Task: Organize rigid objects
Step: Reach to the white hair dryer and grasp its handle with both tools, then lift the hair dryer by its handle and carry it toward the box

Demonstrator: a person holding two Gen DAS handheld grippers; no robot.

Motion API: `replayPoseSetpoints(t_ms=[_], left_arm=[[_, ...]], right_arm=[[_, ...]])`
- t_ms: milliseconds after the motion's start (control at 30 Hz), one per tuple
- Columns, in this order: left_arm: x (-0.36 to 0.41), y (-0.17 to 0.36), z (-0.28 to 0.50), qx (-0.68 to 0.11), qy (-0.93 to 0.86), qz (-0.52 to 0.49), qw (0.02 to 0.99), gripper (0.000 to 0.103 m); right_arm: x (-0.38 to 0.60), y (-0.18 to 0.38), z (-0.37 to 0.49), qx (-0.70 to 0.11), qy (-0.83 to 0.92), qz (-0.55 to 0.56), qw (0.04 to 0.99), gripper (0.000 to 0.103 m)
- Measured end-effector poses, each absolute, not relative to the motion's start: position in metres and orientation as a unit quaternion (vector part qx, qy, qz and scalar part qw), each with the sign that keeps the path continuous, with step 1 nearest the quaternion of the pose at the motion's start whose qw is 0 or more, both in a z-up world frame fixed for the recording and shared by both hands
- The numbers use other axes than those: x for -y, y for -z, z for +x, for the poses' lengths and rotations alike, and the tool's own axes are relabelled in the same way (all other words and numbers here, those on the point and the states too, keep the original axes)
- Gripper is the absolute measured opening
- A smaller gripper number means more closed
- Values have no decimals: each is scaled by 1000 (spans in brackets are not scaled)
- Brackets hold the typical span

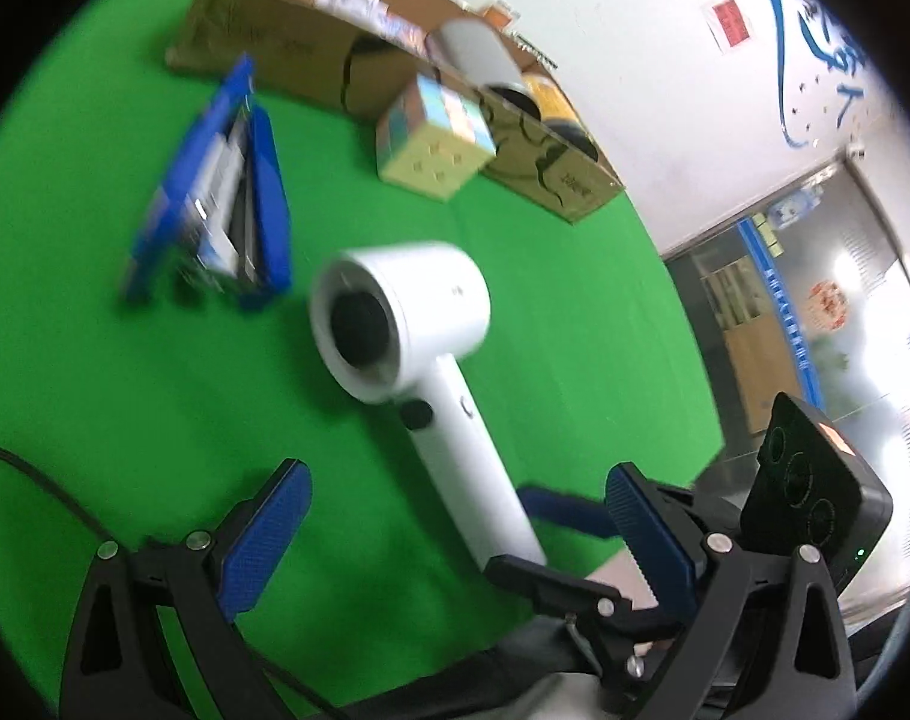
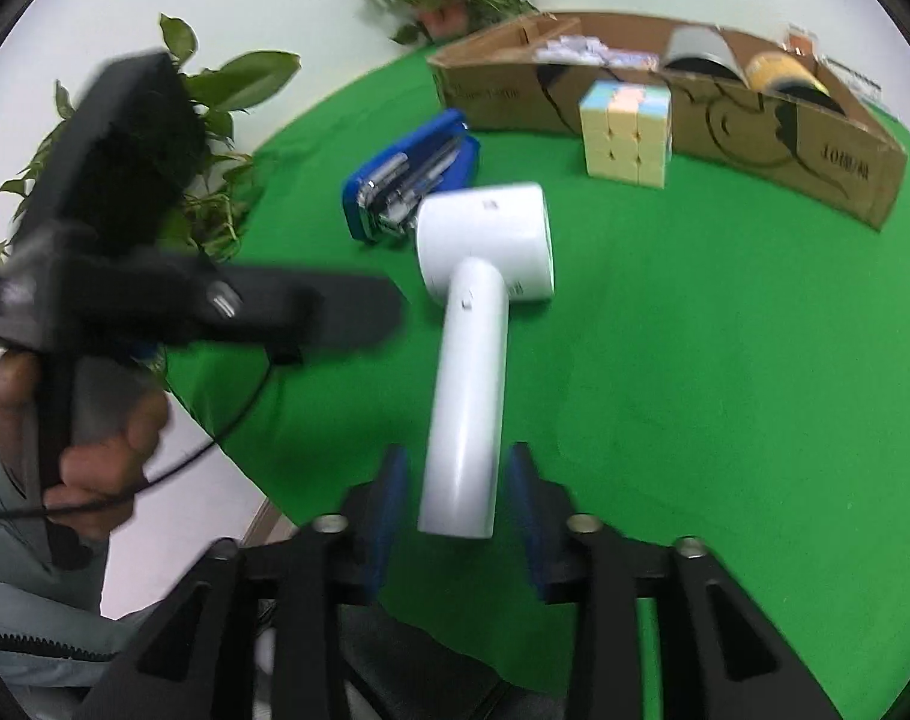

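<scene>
A white hair dryer (image 1: pixel 419 360) (image 2: pixel 485 276) lies on the green table (image 1: pixel 125 390) (image 2: pixel 725 360), its handle pointing toward me. My right gripper (image 2: pixel 455 498) straddles the handle's end; a thin strip of green shows between each blue pad and the handle, so the jaws are open around it. In the left wrist view the right gripper (image 1: pixel 536 546) sits at that same handle end. My left gripper (image 1: pixel 455 540) (image 2: pixel 347 309) is open wide, hovering just left of the handle and holding nothing. A blue stapler (image 1: pixel 227 198) (image 2: pixel 413 180) and a pastel puzzle cube (image 1: pixel 434 132) (image 2: pixel 626 132) rest beyond the dryer.
A long cardboard box (image 1: pixel 263 42) (image 2: pixel 815 138) stands at the table's far side, holding a grey cylinder (image 2: pixel 695 51), a yellow can (image 2: pixel 779 75) and small packets. Leafy plants (image 2: pixel 215 120) rise past the left table edge. A hand (image 2: pixel 95 450) grips the left tool, its cable trailing.
</scene>
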State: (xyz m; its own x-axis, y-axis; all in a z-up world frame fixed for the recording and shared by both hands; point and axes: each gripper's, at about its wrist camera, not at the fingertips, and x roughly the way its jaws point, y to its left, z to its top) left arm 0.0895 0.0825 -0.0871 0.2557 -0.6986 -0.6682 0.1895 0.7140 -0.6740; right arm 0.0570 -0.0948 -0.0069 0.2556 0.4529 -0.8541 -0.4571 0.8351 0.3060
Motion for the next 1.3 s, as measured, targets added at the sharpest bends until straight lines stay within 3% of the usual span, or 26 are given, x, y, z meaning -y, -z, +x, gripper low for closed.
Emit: replayPoseSetpoints(t_ms=[133, 233, 433, 500, 567, 900, 1300], left_arm=[[-71, 98, 101, -554, 296, -269, 730, 74], [-60, 103, 106, -565, 304, -277, 715, 73], [-52, 104, 111, -576, 297, -268, 713, 61], [-52, 103, 111, -579, 289, -256, 718, 52], [-51, 101, 111, -582, 279, -237, 726, 34], [-61, 66, 114, -535, 269, -221, 770, 32], [-55, -58, 176, -398, 274, -141, 864, 30]], right_arm=[[96, 11, 68, -549, -265, -1, 793, 44], [96, 14, 68, -552, -276, 3, 787, 41], [87, 15, 61, -550, -277, -3, 788, 28], [88, 14, 59, -549, -274, -2, 789, 28], [87, 13, 59, -547, -271, -3, 792, 28], [82, -14, 59, -501, -265, -16, 824, 28], [71, -117, 127, -362, -252, -19, 897, 28]])
